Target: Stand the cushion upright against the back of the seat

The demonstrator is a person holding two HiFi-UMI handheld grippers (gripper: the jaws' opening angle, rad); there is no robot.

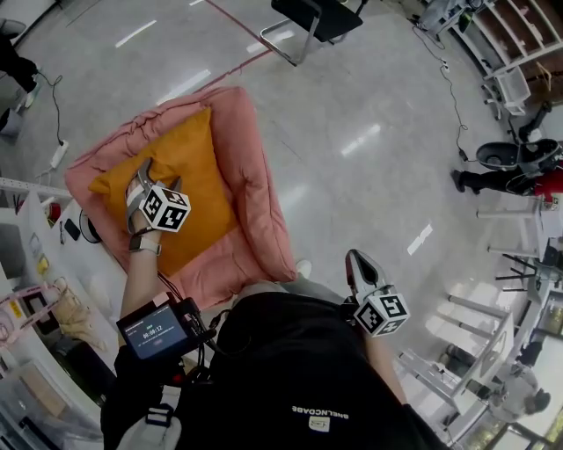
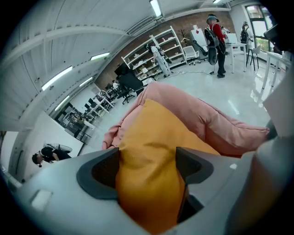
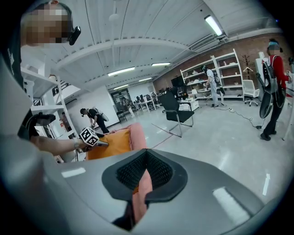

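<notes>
An orange cushion (image 1: pixel 198 167) rests in the pink padded floor seat (image 1: pixel 255 185). In the right gripper view the cushion (image 3: pixel 112 142) stands against the seat's raised pink wall (image 3: pixel 138 133). My left gripper (image 1: pixel 151 176) is over the cushion's middle. In its own view the jaws (image 2: pixel 148 167) stand wide, and a bulge of orange fabric (image 2: pixel 151 151) fills the gap between them. The seat's rim (image 2: pixel 206 119) curves behind. My right gripper (image 1: pixel 356 260) hangs by my hip, away from the seat, with its jaws (image 3: pixel 146 172) shut and holding nothing.
A black chair (image 1: pixel 317 22) stands on the floor beyond the seat. A person (image 1: pixel 519 167) stands at the far right by white stools. A power strip with its cable (image 1: pixel 57 154) lies left of the seat. Shelving and clutter (image 1: pixel 35 290) crowd the left edge.
</notes>
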